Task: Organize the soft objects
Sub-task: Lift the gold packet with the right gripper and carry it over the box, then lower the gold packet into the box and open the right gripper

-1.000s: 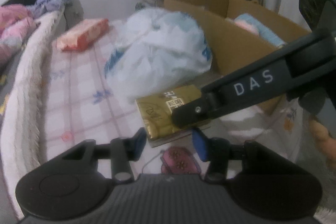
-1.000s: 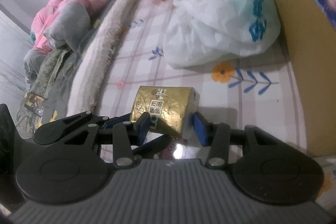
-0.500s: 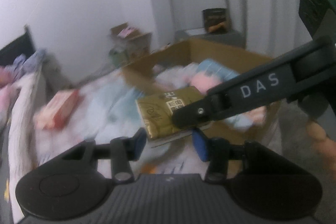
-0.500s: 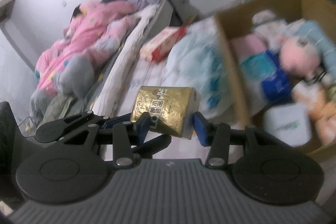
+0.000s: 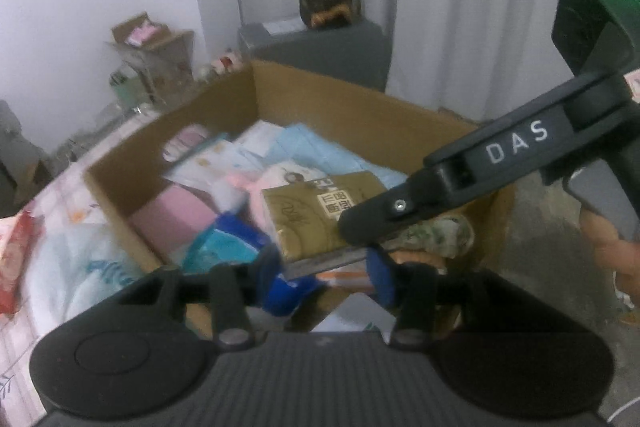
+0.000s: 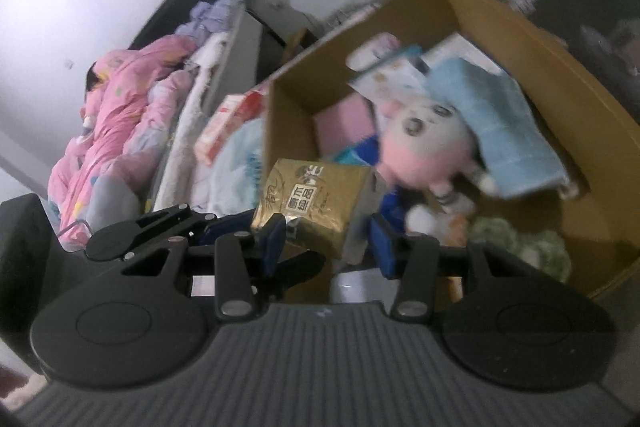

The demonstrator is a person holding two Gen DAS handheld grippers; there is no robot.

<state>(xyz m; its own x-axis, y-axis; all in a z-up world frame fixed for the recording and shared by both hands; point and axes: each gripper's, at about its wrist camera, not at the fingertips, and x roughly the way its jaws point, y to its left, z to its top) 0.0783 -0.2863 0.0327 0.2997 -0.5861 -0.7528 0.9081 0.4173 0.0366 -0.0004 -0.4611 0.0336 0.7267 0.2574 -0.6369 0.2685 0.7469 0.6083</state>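
Observation:
Both grippers hold one gold tissue pack (image 5: 316,217) in the air over the open cardboard box (image 5: 360,115). My left gripper (image 5: 326,267) is shut on the pack's near edge. My right gripper (image 6: 326,241) is shut on the same pack (image 6: 316,205), its finger (image 5: 400,215) crossing the left wrist view. The box (image 6: 560,99) holds soft things: a pink plush toy (image 6: 424,151), a light blue towel (image 6: 500,123), a pink pack (image 5: 176,219) and blue packs.
A white plastic bag (image 5: 88,267) and a red tissue pack (image 5: 12,259) lie on the bed left of the box. Pink bedding (image 6: 120,115) is piled further left. A grey cabinet (image 5: 316,47) stands behind the box by the curtain.
Both grippers have lifted the gold pack off the bed and carried it right, from beside the plastic bag to above the open box.

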